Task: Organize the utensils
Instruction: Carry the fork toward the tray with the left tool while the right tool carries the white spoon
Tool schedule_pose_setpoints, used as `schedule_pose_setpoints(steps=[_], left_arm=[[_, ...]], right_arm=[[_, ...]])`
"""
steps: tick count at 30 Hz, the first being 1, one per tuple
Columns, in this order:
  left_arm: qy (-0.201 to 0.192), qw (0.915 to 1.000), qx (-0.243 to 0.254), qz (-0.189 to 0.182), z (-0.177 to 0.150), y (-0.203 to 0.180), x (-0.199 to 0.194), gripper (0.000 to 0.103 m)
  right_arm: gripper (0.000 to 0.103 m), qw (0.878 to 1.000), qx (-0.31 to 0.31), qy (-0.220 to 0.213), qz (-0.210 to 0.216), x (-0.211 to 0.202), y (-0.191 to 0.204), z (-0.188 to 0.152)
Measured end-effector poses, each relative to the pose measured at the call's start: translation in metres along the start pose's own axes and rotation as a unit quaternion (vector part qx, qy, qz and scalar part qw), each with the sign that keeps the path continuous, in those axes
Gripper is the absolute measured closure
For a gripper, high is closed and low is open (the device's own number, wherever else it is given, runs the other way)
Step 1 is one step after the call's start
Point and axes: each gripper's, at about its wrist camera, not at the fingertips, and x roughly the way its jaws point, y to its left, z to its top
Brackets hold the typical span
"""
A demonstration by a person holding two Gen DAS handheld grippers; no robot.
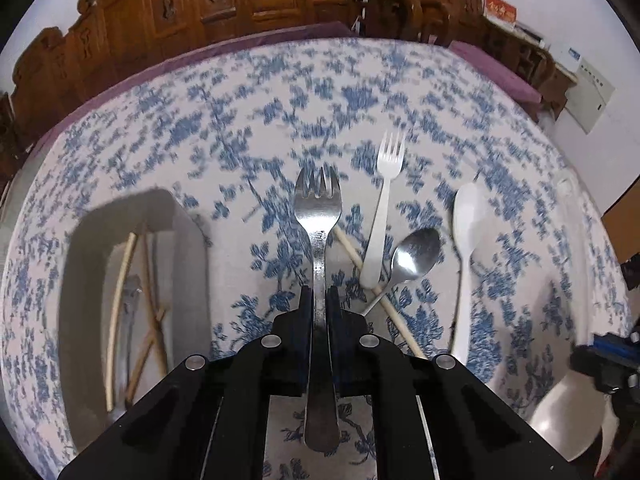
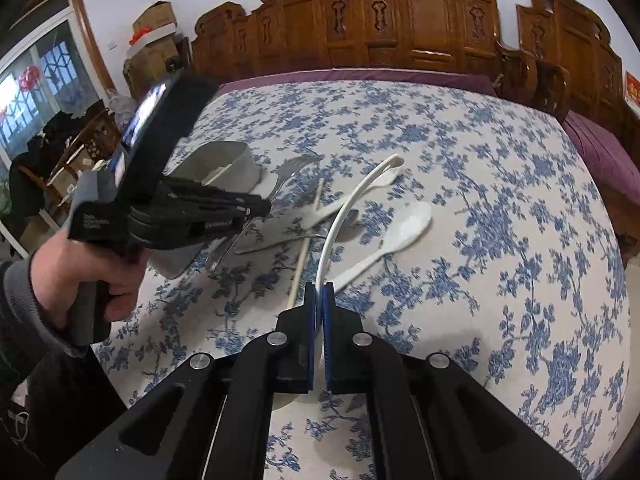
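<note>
My left gripper (image 1: 319, 296) is shut on a metal fork (image 1: 318, 208), held above the table with tines pointing away; it also shows in the right wrist view (image 2: 256, 206). My right gripper (image 2: 319, 292) is shut on a white plastic utensil (image 2: 352, 200), seen edge-on as a curved white strip. On the tablecloth lie a white plastic fork (image 1: 384, 200), a metal spoon (image 1: 414, 252), a white plastic spoon (image 1: 466, 240) and a wooden chopstick (image 1: 380, 300). A grey utensil holder (image 1: 80, 280) at the left holds chopsticks and a metal utensil.
The table has a blue floral tablecloth (image 2: 480, 200). Carved wooden chairs (image 2: 400, 20) stand along the far side. A white bowl-like object (image 1: 568, 412) shows at the right edge of the left wrist view.
</note>
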Motion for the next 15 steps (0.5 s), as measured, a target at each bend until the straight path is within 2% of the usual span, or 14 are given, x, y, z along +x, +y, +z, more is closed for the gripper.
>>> schedule_pose_setpoints(steps=[9,15], left_arm=[[-0.042,0.9991,0.001,-0.006,0.012,0.014,-0.051,0.096],[-0.055,0.9985,-0.005,-0.003,0.012,0.032,-0.072,0.096]], right_arm=[[0.098,1.000,-0.015,-0.018,0.003,-0.009,0.027,0.023],[0.098,0.999,-0.029,-0.029,0.005,-0.017,0.048,0.042]])
